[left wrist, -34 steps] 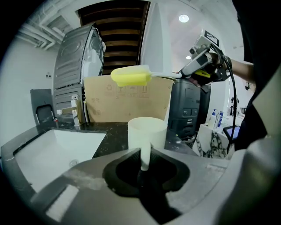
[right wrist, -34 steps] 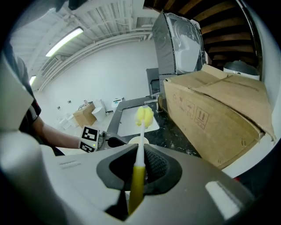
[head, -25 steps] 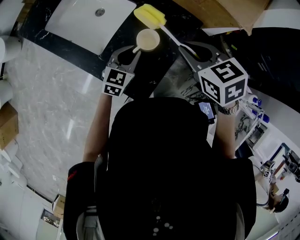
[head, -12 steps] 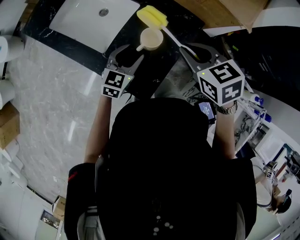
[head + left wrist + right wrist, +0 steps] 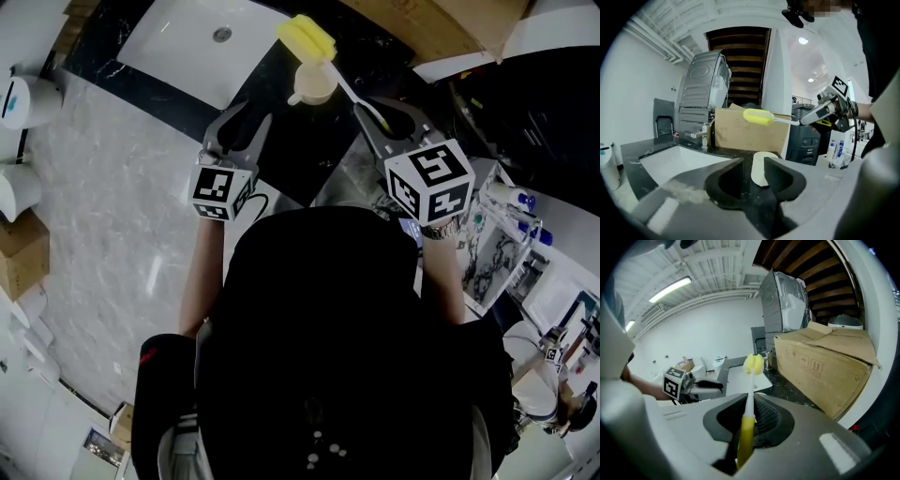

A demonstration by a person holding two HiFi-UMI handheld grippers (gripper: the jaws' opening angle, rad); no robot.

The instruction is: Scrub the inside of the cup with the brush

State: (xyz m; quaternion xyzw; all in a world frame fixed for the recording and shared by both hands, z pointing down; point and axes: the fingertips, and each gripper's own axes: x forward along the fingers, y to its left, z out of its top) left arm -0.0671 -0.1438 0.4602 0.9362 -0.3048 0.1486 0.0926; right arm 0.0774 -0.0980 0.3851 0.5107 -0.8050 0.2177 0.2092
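The right tongs (image 5: 747, 405) are clenched on the yellow grip of the brush (image 5: 746, 430), which runs straight out from between them as a thin white stem. At its far end sits the yellow sponge head (image 5: 306, 37), raised in the air and not inside anything. The left tongs (image 5: 246, 120) are empty; their dark pads are easing toward each other with nothing pressed between them. Looking along them, the cup (image 5: 759, 168) shows in the gap, but from above it clearly stands out past their tips, apart from them.

That cup is cream-coloured and upright on the dark, veined table (image 5: 291, 155), its mouth open to the ceiling and a small handle on the side toward the left tongs. The brush stem passes above the cup's right edge, and the sponge head hangs just beyond its rim, higher than the cup. Left of the cup a white sink basin (image 5: 192, 47) is set into the table. Behind cup and brush stands a large cardboard box (image 5: 825, 366).
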